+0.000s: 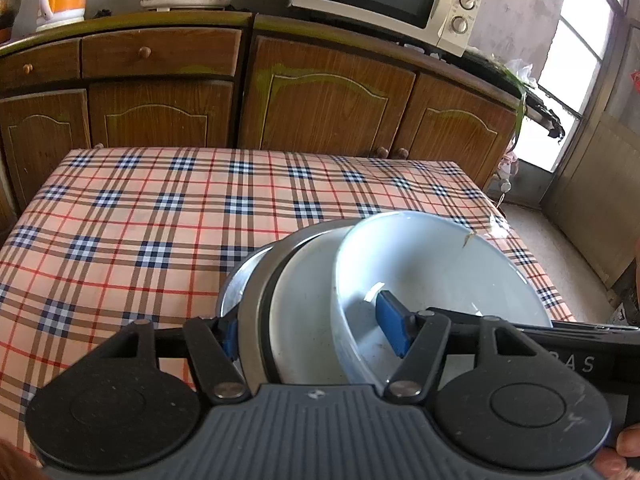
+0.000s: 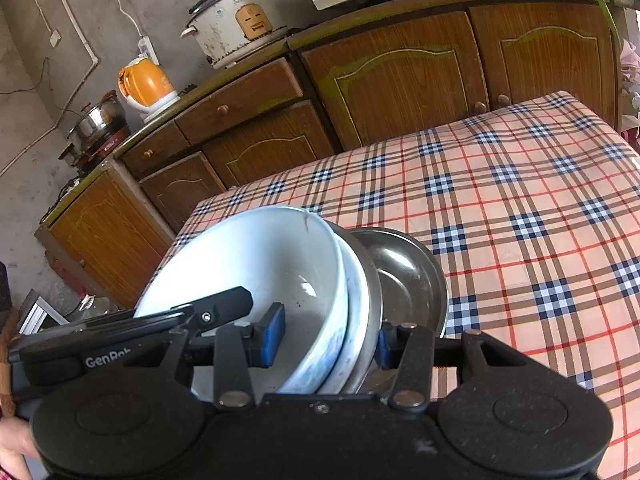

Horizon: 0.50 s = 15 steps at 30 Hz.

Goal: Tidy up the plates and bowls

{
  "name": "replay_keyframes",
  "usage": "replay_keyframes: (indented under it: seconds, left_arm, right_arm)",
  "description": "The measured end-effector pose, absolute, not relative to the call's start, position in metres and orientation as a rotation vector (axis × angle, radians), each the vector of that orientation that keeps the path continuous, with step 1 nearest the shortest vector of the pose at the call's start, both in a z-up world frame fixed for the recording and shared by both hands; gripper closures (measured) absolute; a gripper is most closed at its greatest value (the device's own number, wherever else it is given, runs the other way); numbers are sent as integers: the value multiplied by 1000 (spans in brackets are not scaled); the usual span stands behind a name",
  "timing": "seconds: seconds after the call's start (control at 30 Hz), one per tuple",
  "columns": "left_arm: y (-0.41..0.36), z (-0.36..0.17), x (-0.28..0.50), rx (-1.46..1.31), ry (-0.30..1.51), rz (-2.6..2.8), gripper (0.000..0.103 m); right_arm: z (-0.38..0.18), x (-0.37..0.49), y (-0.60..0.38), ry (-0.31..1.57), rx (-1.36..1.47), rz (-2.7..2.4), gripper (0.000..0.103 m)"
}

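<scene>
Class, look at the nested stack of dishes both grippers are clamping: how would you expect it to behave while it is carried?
The white bowl looks glazed and glossy, so probably slippery and breakable. It sits off-centre in the white plate and the metal dishes, so the loose layers may slide. Left gripper and right gripper each clamp one edge; the stack is likely heavy.

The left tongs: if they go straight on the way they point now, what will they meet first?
The left tongs already grip a tilted stack: white bowl, white plate, metal dish. Beyond it, the line probably meets the checked tablecloth, nothing else; depth is unclear.
</scene>
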<state>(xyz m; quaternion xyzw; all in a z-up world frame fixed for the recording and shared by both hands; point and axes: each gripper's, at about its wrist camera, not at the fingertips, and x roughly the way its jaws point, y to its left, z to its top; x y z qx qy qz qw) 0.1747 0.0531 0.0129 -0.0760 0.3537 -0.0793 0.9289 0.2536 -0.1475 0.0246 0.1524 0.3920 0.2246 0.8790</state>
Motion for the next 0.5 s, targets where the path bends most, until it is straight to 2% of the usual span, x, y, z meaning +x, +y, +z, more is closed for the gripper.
replay_keyframes:
  seconds: [0.5]
  left_arm:
    - [58, -17, 200, -167, 755, -165, 37]
  right_arm:
    - [-9, 281, -141, 851, 318, 459, 49]
